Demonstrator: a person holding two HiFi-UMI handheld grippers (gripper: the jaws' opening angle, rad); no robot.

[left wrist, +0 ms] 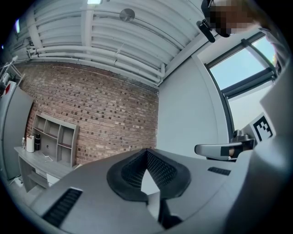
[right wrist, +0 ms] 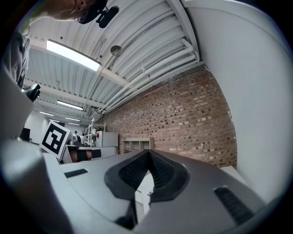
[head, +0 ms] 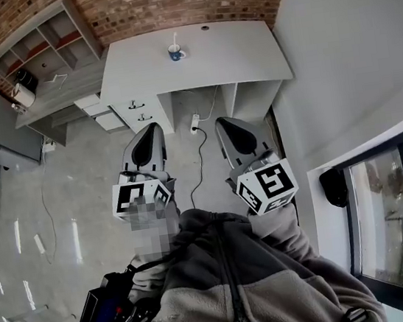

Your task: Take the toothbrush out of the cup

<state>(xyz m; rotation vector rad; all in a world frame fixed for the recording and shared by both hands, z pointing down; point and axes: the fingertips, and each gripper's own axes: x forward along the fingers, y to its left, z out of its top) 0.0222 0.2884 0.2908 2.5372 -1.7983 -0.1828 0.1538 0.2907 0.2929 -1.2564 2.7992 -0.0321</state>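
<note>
A blue cup (head: 175,52) with a white toothbrush (head: 175,40) standing upright in it sits near the back middle of a white desk (head: 246,53), seen only in the head view. Both grippers are held close to my body, well short of the desk, over the floor. My left gripper (head: 154,127) points toward the desk with its jaws together and nothing between them (left wrist: 146,151). My right gripper (head: 221,122) is beside it, also shut and empty (right wrist: 147,152). Both gripper views tilt up at a brick wall and the ceiling; the cup is hidden in them.
The desk has drawers (head: 135,111) on its left side and an open knee space with a power strip and cable (head: 196,124) on the floor. A grey shelf unit (head: 44,45) stands left of the desk. A wall and window (head: 395,218) run along the right.
</note>
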